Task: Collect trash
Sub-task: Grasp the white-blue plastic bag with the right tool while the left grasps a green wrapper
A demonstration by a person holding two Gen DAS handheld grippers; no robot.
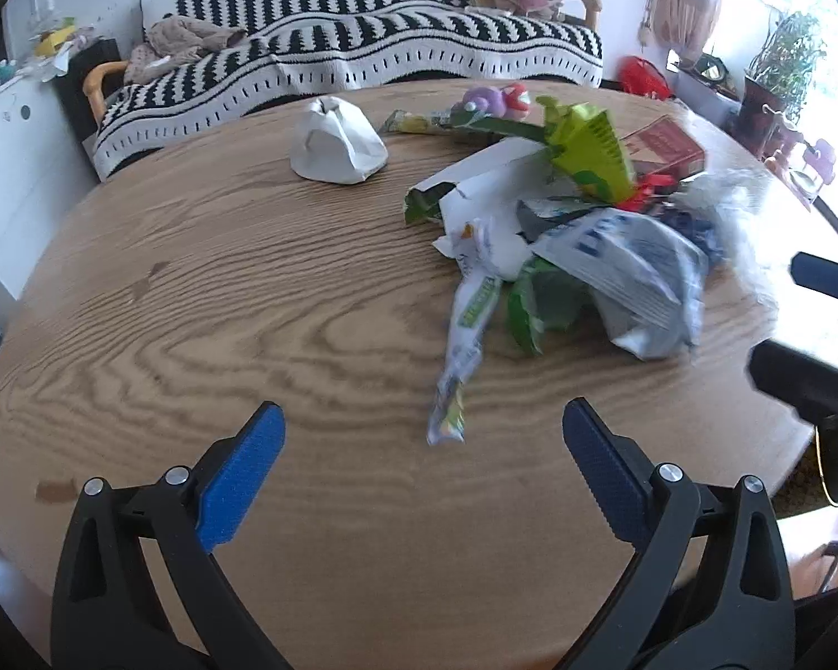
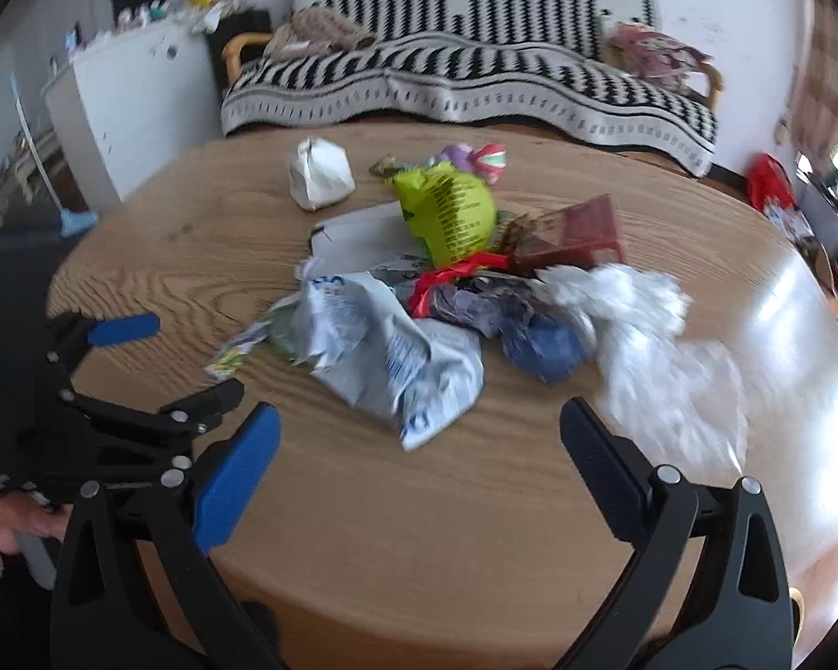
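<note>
A heap of trash (image 1: 575,223) lies on the round wooden table (image 1: 251,307): a lime-green wrapper (image 1: 592,151), a grey-white plastic bag (image 1: 631,273), a long snack wrapper (image 1: 463,357), white cardboard and a red box (image 1: 667,148). A crumpled white paper ball (image 1: 338,142) sits apart at the far left. My left gripper (image 1: 423,438) stands open above the table, the long wrapper's end between its fingers' line. In the right wrist view the heap (image 2: 447,290) lies ahead, with a clear plastic bag (image 2: 653,335) at its right. My right gripper (image 2: 419,441) is open and empty.
A sofa with a black-and-white striped blanket (image 1: 363,50) stands behind the table. A white cabinet (image 1: 5,167) is at the left, potted plants (image 1: 782,67) by the bright window at the right. The other gripper (image 2: 112,385) shows at the left of the right wrist view.
</note>
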